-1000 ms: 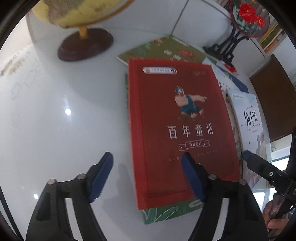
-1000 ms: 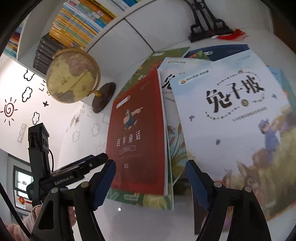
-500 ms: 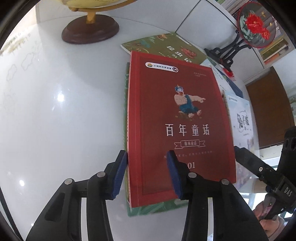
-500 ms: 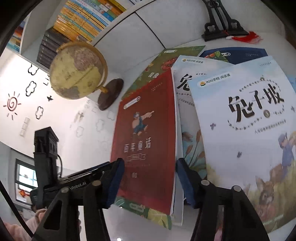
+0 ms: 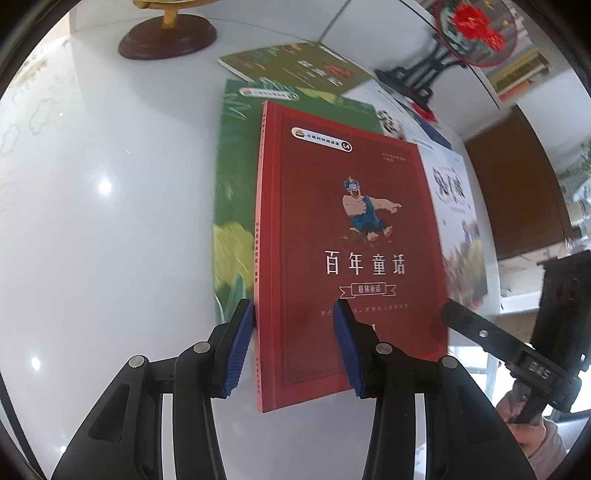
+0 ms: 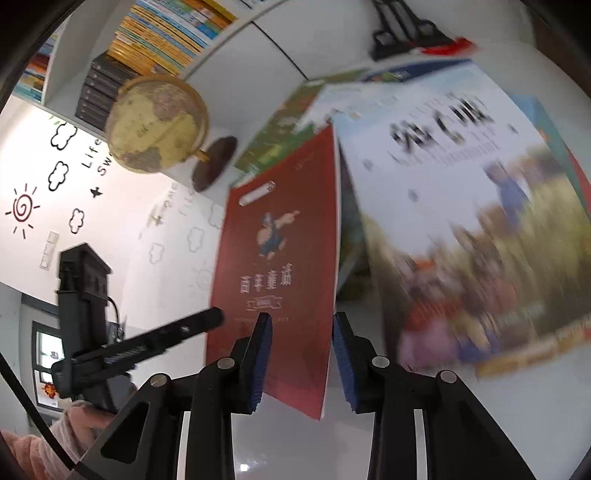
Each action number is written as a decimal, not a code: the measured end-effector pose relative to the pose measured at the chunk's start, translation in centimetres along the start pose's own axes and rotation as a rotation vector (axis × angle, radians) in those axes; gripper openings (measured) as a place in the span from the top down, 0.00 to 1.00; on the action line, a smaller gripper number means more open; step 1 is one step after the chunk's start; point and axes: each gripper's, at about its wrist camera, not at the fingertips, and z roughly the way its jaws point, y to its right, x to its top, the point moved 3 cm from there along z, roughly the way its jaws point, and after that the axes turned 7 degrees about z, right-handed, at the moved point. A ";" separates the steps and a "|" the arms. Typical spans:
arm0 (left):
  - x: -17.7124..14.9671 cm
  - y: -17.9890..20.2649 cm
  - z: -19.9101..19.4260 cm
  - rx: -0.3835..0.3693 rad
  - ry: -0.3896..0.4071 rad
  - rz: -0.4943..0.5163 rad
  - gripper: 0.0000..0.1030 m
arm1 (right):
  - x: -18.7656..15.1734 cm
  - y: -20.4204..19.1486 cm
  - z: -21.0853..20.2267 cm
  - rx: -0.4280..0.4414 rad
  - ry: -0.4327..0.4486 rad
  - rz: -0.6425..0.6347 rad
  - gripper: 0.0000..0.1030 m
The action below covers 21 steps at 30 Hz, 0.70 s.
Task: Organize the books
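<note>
A red book point(image 5: 347, 254) with a cartoon figure and white characters is lifted off a green book point(image 5: 236, 199) on the white table. My left gripper point(image 5: 293, 347) is shut on its spine-side near corner, blue pads either side. My right gripper point(image 6: 301, 363) is shut on the opposite near edge of the same red book point(image 6: 280, 266), which tilts up. A pale blue picture book point(image 6: 461, 206) lies to the right, blurred; it also shows in the left wrist view point(image 5: 458, 221). An olive-green book point(image 5: 299, 66) lies farther back.
A globe point(image 6: 155, 122) on a dark wooden base point(image 5: 168, 37) stands at the back left. A black stand point(image 5: 417, 81) with a red-flower ornament is at the back right. Shelves of books point(image 6: 159, 33) line the wall behind. The white table point(image 5: 92, 221) extends left.
Both grippers closed from wide open onto the red book's near edges. The red book has risen and shifted right off the green book, which now shows beneath.
</note>
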 end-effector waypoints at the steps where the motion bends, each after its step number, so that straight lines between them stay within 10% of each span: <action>1: -0.3 0.1 -0.1 -0.009 0.003 -0.003 0.61 | -0.3 0.4 -0.1 -0.002 -0.004 0.010 0.68; 10: -0.4 -0.5 -2.9 0.069 0.083 0.032 0.67 | -1.5 -1.7 0.2 0.016 -0.018 -0.025 0.68; 21: -1.8 -10.4 -6.7 0.203 0.125 -0.108 0.67 | -1.9 -10.1 7.2 0.039 -0.123 -0.166 0.70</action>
